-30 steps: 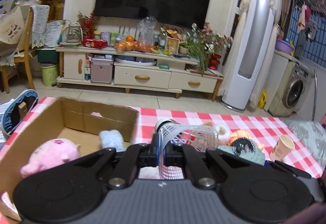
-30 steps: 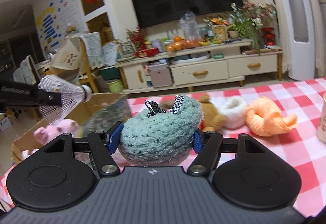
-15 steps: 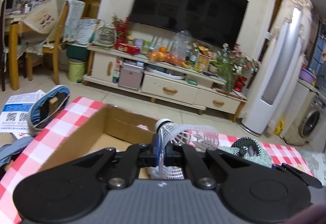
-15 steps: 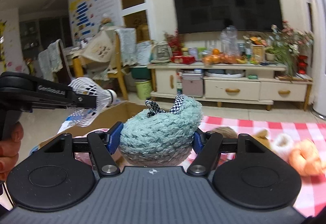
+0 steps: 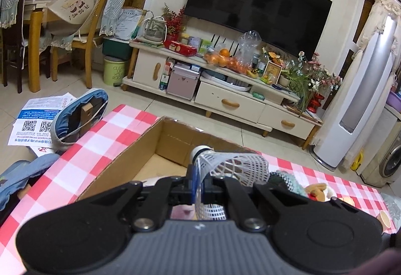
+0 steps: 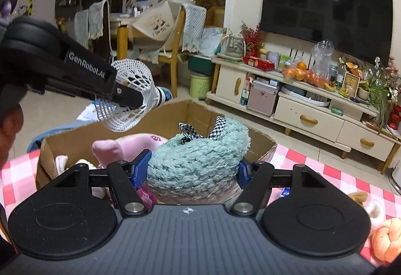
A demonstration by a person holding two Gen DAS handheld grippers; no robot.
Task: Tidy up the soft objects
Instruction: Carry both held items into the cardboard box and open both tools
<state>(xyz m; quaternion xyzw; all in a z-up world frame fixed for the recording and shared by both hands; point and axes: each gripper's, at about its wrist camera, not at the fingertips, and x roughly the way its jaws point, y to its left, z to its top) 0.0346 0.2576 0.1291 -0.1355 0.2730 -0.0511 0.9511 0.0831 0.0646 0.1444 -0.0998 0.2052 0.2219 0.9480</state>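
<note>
My left gripper [image 5: 198, 183] is shut on the skirt of a white plastic shuttlecock [image 5: 233, 169], held above the open cardboard box [image 5: 140, 149]. In the right wrist view that left gripper [image 6: 140, 99] and its shuttlecock [image 6: 132, 89] hover over the box's near left corner. My right gripper [image 6: 191, 166] is shut on a teal fuzzy knitted hat [image 6: 198, 152] with a checked bow, raised over the box [image 6: 200, 112]. A pink plush toy [image 6: 125, 147] lies inside the box.
The box stands on a red-and-white checked tablecloth [image 5: 105, 134]. At the right of the table lie an orange knotted plush [image 6: 386, 237], a white fluffy item [image 6: 374, 210] and a brown plush [image 5: 315, 191]. A paper cup [image 5: 383, 218] stands at the right edge. A TV cabinet [image 5: 225, 99] lies beyond.
Both grippers have swung left and rolled, coming over the cardboard box. The hat and the shuttlecock stay gripped. The toys on the table have slid to the right in both views.
</note>
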